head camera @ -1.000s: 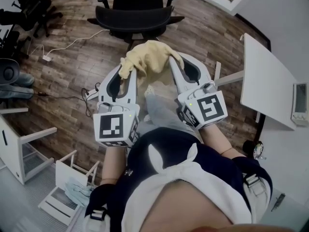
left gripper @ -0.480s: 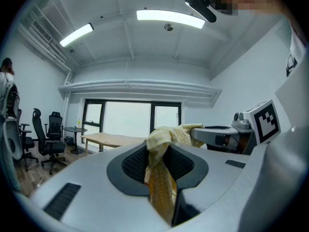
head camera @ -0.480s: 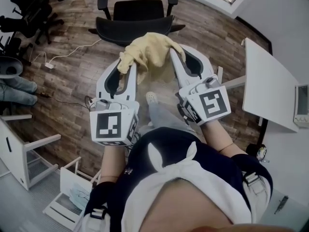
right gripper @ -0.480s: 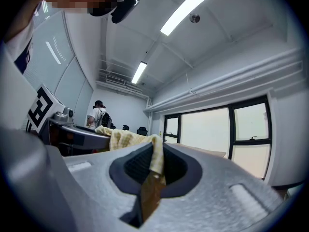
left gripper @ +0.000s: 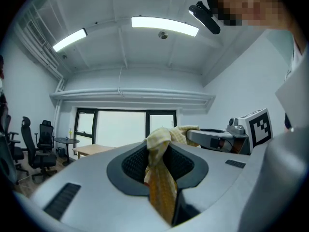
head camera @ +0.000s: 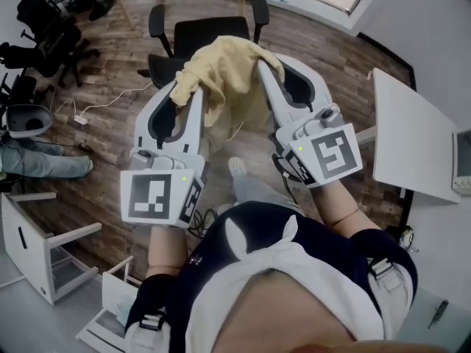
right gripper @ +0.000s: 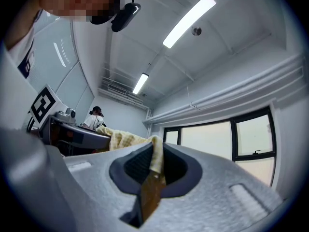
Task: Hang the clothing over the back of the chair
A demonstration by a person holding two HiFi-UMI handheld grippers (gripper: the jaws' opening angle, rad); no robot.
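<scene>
Two grippers hold one yellow garment (head camera: 224, 68) between them, above the wooden floor (head camera: 103, 153).

The left gripper (head camera: 193, 98) is clamped on one bunched edge of the garment. In the left gripper view, the fabric fills the gap between the jaws and a fold rises over their tips.

The right gripper (head camera: 262, 70) is clamped on the opposite edge. In the right gripper view, its jaws are nearly together with a thin fold pinched between them.

The cloth spans from one set of tips to the other and sags below them.

The black office chair (head camera: 210, 34) stands on the floor just beyond the garment, which covers the chair's near part in the head view. No view shows whether they are in contact.

A white table (head camera: 408, 134) stands well apart to the right.
</scene>
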